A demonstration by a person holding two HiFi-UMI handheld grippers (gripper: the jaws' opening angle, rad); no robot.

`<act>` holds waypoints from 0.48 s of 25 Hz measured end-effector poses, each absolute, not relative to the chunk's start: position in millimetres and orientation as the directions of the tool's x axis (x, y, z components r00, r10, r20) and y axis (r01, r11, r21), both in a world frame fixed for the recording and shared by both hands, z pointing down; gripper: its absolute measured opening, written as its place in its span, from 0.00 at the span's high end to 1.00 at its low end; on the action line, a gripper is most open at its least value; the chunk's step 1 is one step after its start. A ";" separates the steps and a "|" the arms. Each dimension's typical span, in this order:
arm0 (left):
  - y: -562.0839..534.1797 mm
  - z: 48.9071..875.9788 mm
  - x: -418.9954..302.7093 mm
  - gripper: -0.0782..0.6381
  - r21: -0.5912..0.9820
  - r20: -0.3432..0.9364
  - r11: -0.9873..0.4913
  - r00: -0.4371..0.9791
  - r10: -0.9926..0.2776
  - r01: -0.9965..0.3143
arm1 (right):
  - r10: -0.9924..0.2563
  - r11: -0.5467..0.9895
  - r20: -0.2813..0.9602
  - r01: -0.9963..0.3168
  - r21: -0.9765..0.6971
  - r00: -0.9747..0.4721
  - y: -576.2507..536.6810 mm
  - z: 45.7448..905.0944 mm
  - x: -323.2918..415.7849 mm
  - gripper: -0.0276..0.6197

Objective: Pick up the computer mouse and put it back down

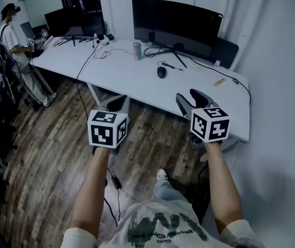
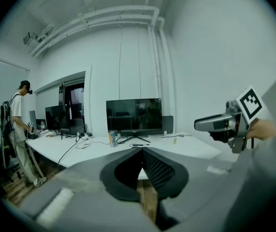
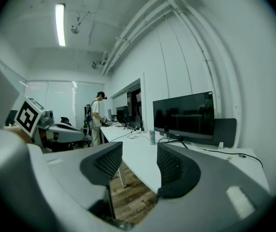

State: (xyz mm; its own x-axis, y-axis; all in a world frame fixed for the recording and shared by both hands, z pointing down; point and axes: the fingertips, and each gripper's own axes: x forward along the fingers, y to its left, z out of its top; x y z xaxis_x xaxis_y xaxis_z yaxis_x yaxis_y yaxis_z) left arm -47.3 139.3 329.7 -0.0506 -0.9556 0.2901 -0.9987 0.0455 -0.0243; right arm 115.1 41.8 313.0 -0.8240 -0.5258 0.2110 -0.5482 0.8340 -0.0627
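A black computer mouse (image 1: 161, 72) lies on the white desk (image 1: 132, 79), in front of the big monitor's stand. Both grippers hover over the floor short of the desk's near edge, well apart from the mouse. My left gripper (image 1: 115, 104) is down and left of the mouse; in the left gripper view its jaws (image 2: 141, 151) meet at the tips with nothing between them. My right gripper (image 1: 191, 98) is down and right of the mouse. The right gripper view shows its jaws (image 3: 140, 150) standing apart, empty, with desk edge and floor visible in the gap.
On the desk stand a wide dark monitor (image 1: 175, 27), a drink can (image 1: 137, 50), loose black cables (image 1: 101, 53) and a small yellow item (image 1: 219, 82). A person (image 1: 13, 45) stands at the desk's far left end. A white wall runs along the right side.
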 end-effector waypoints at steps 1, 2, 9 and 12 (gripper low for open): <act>134.8 331.8 -50.6 0.89 -0.025 0.292 0.046 -0.051 -0.955 -0.999 | -0.522 0.836 0.215 -0.545 -0.062 -0.826 37.3 315.1 111.2 0.63; 129.7 334.1 -54.0 0.89 -0.027 0.294 0.047 -0.053 -0.954 -0.999 | -0.520 0.838 0.216 -0.543 -0.063 -0.827 31.8 317.2 107.5 0.63; 79.8 342.5 -83.0 0.89 -0.033 0.312 0.056 -0.064 -0.948 -0.998 | -0.534 0.827 0.205 -0.557 -0.075 -0.820 -21.0 320.9 84.4 0.52; 52.7 341.2 -93.2 0.89 -0.026 0.310 0.060 -0.066 -0.949 -0.998 | -0.522 0.831 0.218 -0.550 -0.090 -0.825 -45.2 324.0 75.3 0.51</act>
